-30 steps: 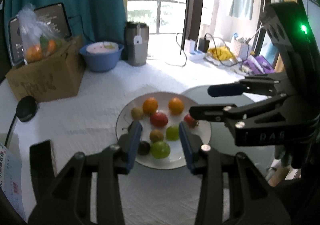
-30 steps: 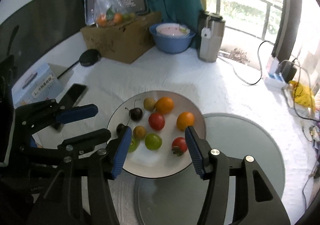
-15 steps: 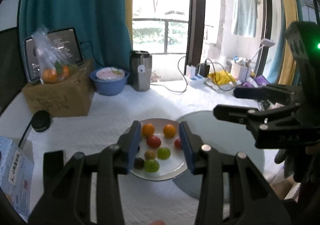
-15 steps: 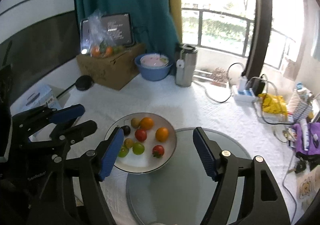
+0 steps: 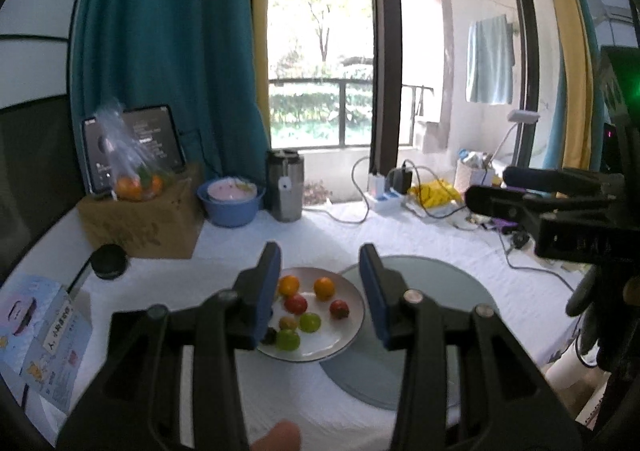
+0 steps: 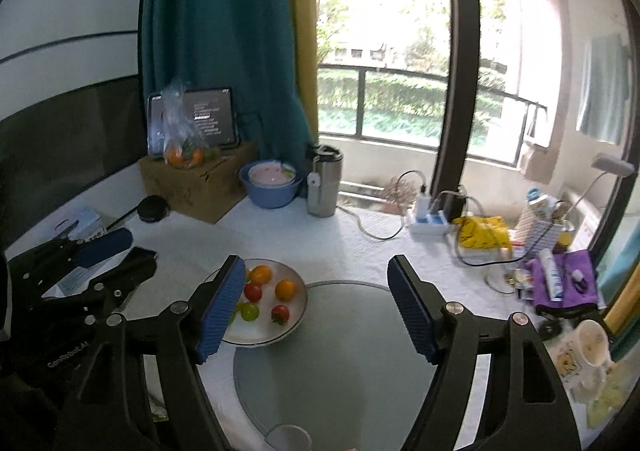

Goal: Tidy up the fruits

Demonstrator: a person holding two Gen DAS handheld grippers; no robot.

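Tablecloth [image 6: 288, 235]: fruit plate [image 6: 294, 315] w/ box [image 6: 200, 187], bowl [image 6: 272, 191], tumbler [image 6: 323, 183] behind.

Bright daylight through the window [image 5: 320, 63], overexposed glare there, fisheye bending at edges, slight blur

The left gripper [image 5: 320, 291] finger hides the left edge of the white plate [image 5: 348, 335] and part of a dark fruit [image 5: 269, 335] there. In the right wrist view, the right gripper [image 6: 316, 307] finger covers the plate's left side, so the fruits there cannot be counted. The grey round mat [image 6: 340, 351] is cut off near the bottom edge. The tablet [image 6: 208, 119] text is too small to read. Clutter at the table's right edge [image 6: 560, 275] is blurred.
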